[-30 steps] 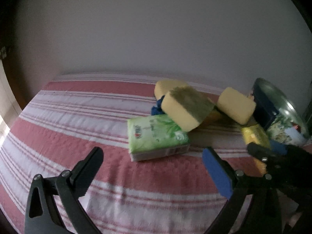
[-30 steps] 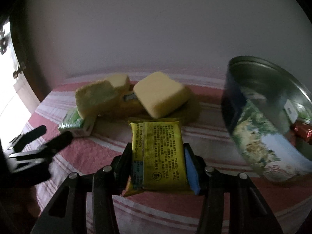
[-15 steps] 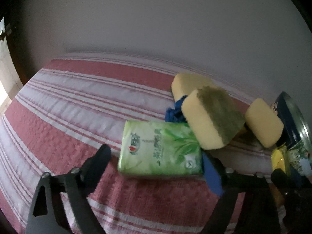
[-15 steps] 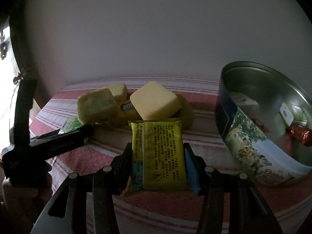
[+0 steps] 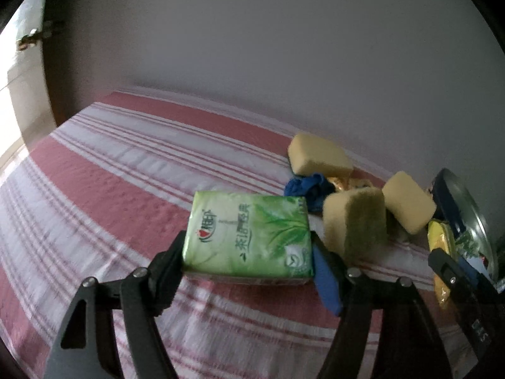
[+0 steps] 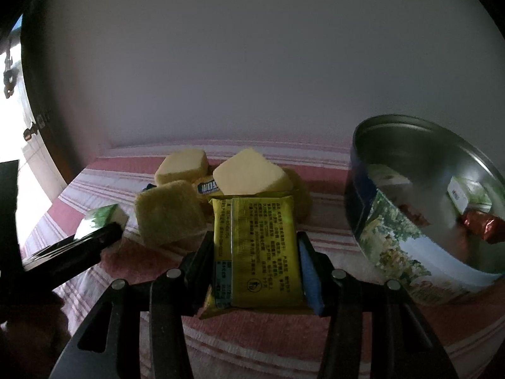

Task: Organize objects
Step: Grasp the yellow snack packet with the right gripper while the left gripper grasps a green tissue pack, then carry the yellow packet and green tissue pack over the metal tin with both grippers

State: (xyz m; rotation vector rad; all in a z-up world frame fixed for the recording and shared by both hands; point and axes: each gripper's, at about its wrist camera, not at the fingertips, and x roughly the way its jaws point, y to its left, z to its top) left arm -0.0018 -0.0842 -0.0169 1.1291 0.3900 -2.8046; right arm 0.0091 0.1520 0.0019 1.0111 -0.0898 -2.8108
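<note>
Here left gripper [image 5: 247, 254] pinches green leaf-printed tissue pack [image 5: 247, 237]

Plain pale wall [image 5: 284, 47] behind red-striped tablecloth [image 5: 110, 173].

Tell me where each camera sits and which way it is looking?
Left wrist: on the left gripper, looking along its fingers at the green tissue pack they flank.
Right wrist: on the right gripper, facing the yellow packet its fingers hold, tin to the right.
Shared: sponges, striped cloth, tin, tissue pack, each other's gripper.
</note>
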